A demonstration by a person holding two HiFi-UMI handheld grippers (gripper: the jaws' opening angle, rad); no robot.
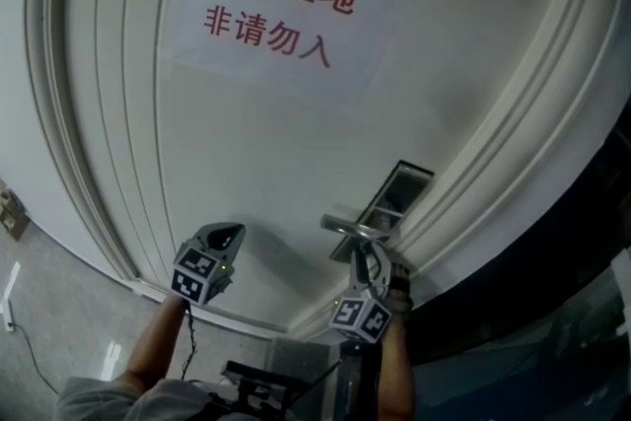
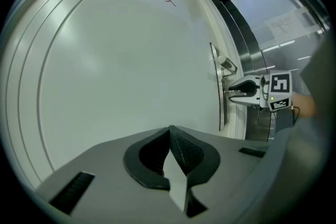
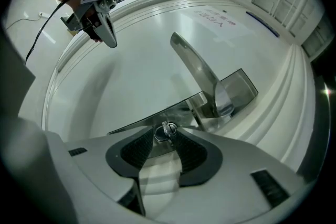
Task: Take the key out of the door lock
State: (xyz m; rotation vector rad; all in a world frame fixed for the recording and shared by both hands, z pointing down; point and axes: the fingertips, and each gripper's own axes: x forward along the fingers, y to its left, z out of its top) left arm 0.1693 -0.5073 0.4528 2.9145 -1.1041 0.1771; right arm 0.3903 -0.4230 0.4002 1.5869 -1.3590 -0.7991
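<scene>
A small metal key (image 3: 165, 130) with a ring sticks out of the steel lock plate (image 3: 239, 86) on a white door, just below the lever handle (image 3: 194, 68). My right gripper (image 3: 167, 140) is at the plate with its jaws wide open; the key sits between the fingertips and neither pad presses on it. In the head view this gripper (image 1: 367, 256) points up under the handle (image 1: 353, 229). My left gripper (image 1: 229, 234) hangs in front of the bare door panel, well left of the lock. Its pads (image 2: 178, 147) meet at the tip with nothing between them.
A white paper sign (image 1: 281, 5) with red characters is stuck high on the door. Raised mouldings (image 1: 99, 113) frame the panel. Dark glass (image 1: 552, 330) borders the door's right edge. A person's forearms hold both grippers, and grey floor (image 1: 49, 311) shows at lower left.
</scene>
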